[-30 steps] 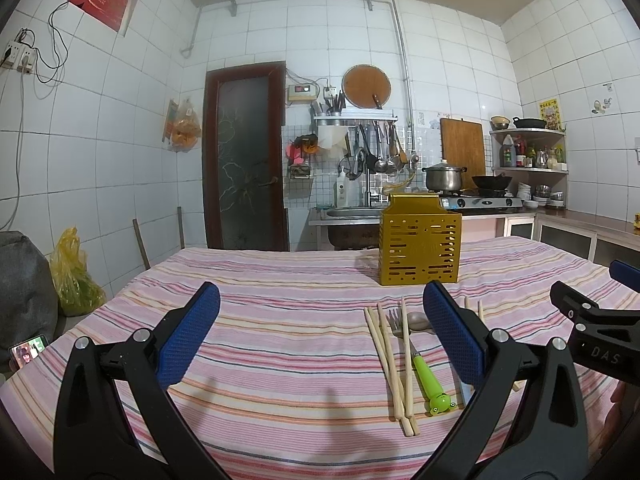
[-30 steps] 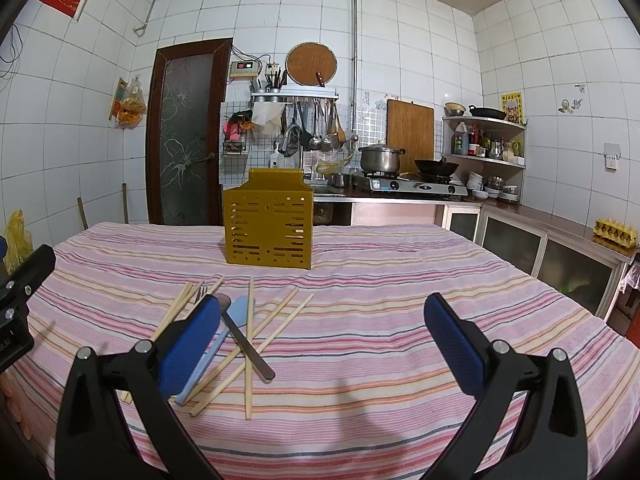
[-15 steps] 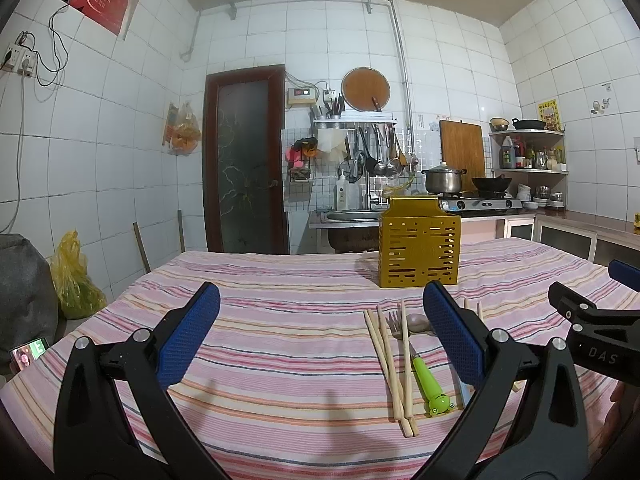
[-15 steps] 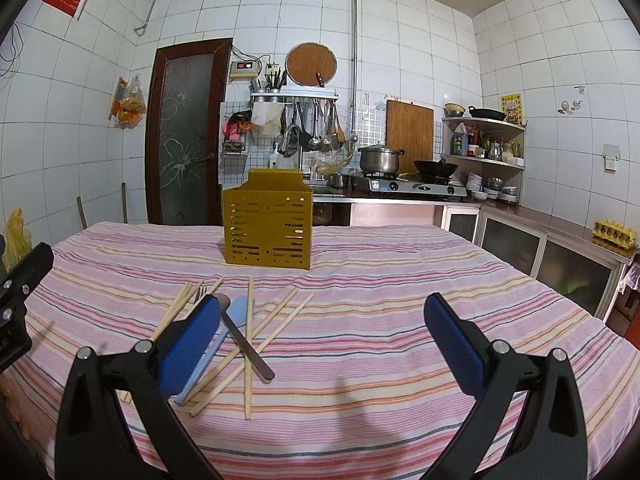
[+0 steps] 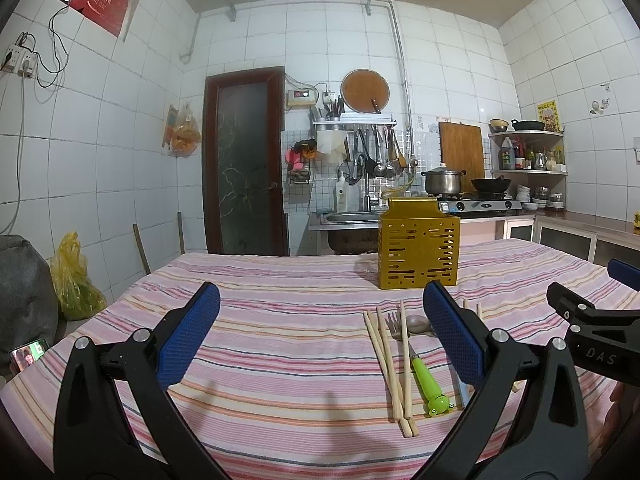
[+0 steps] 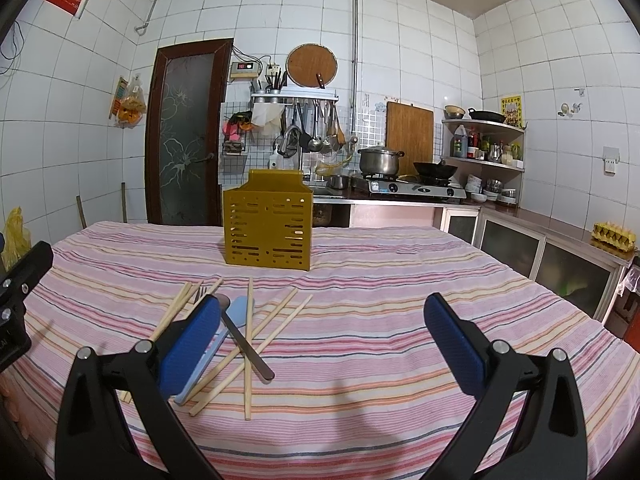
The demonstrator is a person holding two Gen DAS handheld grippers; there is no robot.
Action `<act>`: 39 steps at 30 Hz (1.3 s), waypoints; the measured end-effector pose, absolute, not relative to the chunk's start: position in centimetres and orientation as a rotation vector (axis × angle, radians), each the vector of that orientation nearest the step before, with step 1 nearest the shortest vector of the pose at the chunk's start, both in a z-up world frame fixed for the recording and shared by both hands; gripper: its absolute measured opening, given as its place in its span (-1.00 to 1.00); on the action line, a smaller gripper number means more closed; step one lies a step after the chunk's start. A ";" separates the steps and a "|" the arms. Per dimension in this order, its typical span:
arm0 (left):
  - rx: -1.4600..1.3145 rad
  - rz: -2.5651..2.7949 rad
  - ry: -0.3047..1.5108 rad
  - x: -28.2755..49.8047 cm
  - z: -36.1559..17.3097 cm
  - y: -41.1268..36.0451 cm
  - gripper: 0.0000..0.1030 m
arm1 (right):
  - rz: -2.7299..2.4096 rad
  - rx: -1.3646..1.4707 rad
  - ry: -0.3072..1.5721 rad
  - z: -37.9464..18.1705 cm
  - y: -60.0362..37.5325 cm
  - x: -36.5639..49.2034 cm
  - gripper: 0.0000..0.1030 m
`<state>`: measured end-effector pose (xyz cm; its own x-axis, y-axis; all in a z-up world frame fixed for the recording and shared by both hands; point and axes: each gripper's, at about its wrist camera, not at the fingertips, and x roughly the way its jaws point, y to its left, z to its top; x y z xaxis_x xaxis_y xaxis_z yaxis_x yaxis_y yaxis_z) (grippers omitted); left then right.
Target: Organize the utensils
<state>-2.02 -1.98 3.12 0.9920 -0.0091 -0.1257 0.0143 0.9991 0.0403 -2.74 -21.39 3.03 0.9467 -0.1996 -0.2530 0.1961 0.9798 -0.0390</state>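
Both tongs gape wide and empty above the desk [image 6: 400, 320]: left tongs [image 5: 320, 336], right tongs [image 6: 322, 340]. Chopsticks [image 6: 248, 344] lie at ten o'clock of the right tongs.

1. In the left wrist view, we see the right finger [image 5: 454, 334] of the left gripper [image 5: 320, 336] covering part of the spoon [image 5: 418, 323] and the chopsticks [image 5: 479, 312] behind it at centre right.
2. The right gripper [image 5: 592, 320] is cut off by the right edge there; we cannot tell its opening from that view.
3. In the right wrist view, the left finger [image 6: 192, 344] of the right gripper [image 6: 320, 344] hides the fork [image 6: 203, 291] below its tines and much of the pale blue utensil [image 6: 236, 314].
4. The yellow holder [image 6: 268, 232] hides its inside; we cannot tell its compartments.
5. At lower left of the left wrist view, a small phone screen [image 5: 29, 354] is too small to read.
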 end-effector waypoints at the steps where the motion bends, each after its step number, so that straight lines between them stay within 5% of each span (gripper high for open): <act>1: 0.042 -0.014 0.125 -2.0 3.1 -1.8 0.90 | -0.202 -0.013 0.258 3.1 -21.4 -2.8 0.93; 20: 0.003 -0.037 0.202 -0.5 1.7 -0.3 0.90 | -0.211 -0.009 0.236 3.6 -21.4 -3.5 0.93; 39: 0.012 -0.081 0.542 12.3 2.3 -1.3 0.90 | -0.295 -0.022 0.516 4.4 -23.5 7.7 0.93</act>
<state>12.30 -1.30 2.29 0.8536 -0.0740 -0.5157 0.0802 0.9967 -0.0101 7.70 -23.53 4.44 0.8286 -0.2830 -0.4831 0.2719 0.9577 -0.0947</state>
